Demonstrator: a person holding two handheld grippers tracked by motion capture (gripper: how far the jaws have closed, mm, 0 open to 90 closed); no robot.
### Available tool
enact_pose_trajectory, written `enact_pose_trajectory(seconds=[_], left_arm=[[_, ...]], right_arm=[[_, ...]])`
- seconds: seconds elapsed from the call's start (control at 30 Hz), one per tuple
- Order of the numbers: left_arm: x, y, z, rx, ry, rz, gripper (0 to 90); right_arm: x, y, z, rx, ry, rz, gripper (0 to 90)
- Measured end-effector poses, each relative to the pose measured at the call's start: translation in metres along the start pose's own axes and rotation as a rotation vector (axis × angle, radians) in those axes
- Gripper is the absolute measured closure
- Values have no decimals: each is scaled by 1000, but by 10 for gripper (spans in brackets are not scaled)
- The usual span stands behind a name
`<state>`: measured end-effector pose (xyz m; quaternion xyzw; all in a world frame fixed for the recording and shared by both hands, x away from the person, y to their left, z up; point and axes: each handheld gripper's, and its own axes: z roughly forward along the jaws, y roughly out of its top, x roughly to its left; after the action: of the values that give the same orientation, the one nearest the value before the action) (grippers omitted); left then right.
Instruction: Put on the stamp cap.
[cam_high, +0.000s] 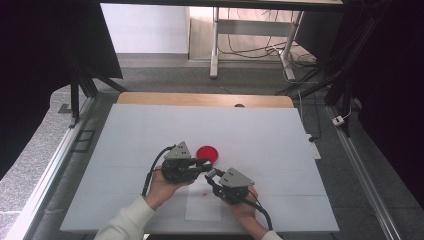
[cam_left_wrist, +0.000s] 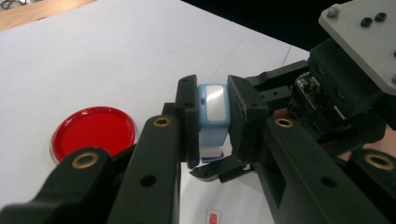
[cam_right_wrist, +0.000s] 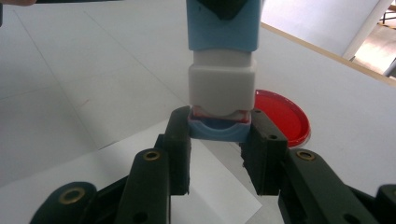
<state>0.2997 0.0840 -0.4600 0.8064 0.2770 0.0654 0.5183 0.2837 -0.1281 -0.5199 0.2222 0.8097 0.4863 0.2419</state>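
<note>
A small stamp with a light-blue body is held above the table between both grippers. My left gripper is shut on the blue body, its pads pressing both sides. In the right gripper view the stamp's white middle section hangs below the blue body. My right gripper is shut on the blue cap at the stamp's end. A thin red edge shows between cap and white section. In the high view the two grippers, left and right, meet tip to tip.
A round red disc lies flat on the white table just beyond the grippers. A white paper sheet lies near the front edge, with a small red mark by it. A wooden strip borders the far side.
</note>
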Motion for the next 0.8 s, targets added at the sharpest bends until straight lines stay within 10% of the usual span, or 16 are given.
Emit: enact_pose_trajectory(seconds=[0.8], left_arm=[[-2, -1, 3, -12, 9, -13, 748]], right_arm=[[-1, 0, -1, -2, -21, 2, 637]])
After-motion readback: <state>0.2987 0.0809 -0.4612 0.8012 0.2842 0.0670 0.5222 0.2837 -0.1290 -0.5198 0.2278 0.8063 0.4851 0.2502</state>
